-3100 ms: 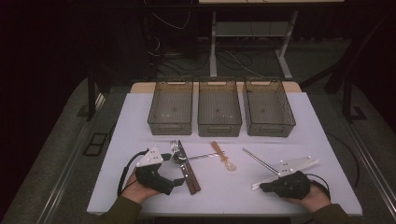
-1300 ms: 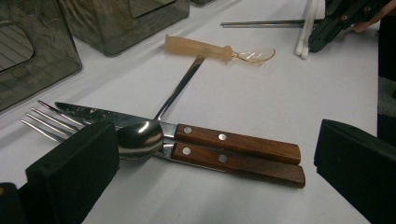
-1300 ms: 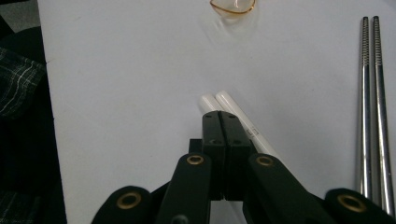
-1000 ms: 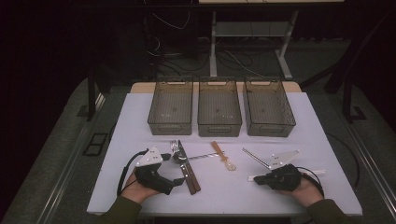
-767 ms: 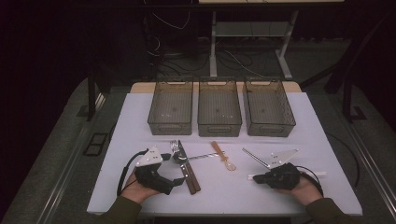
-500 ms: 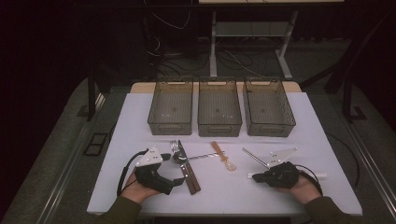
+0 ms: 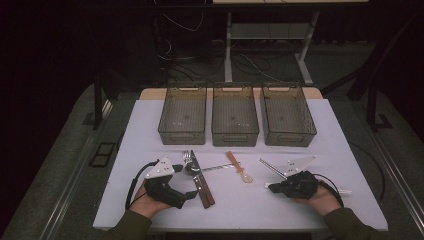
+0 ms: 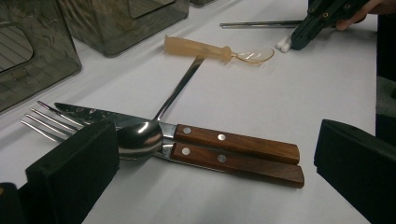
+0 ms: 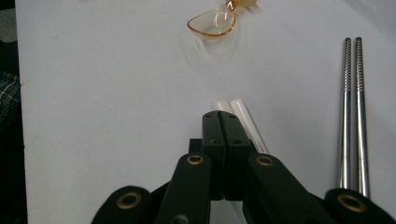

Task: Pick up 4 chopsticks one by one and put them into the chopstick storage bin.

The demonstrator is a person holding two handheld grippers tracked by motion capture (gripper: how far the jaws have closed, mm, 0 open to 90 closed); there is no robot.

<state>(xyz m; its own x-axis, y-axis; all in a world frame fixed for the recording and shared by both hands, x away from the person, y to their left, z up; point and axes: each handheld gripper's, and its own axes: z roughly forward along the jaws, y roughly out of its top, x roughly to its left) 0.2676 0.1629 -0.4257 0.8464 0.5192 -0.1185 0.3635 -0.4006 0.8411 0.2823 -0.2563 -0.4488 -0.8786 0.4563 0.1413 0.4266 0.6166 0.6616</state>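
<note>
On the white table (image 7: 150,120), three smoky clear plastic bins (image 7: 235,115) line the far side. The right gripper (image 9: 225,122), jaws pressed together, rests over a pair of white chopsticks (image 9: 237,108) at the near right, whose long axis runs with the jaws. The left gripper (image 8: 212,154), spread wide, straddles the wood-handled cutlery (image 8: 233,148).

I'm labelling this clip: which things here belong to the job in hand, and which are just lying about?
In hand:
white chopsticks, under the shut right gripper
knife, fork and metal spoon, before the open left gripper

Lying about:
amber plastic spoon
metal chopsticks
three bins
</note>
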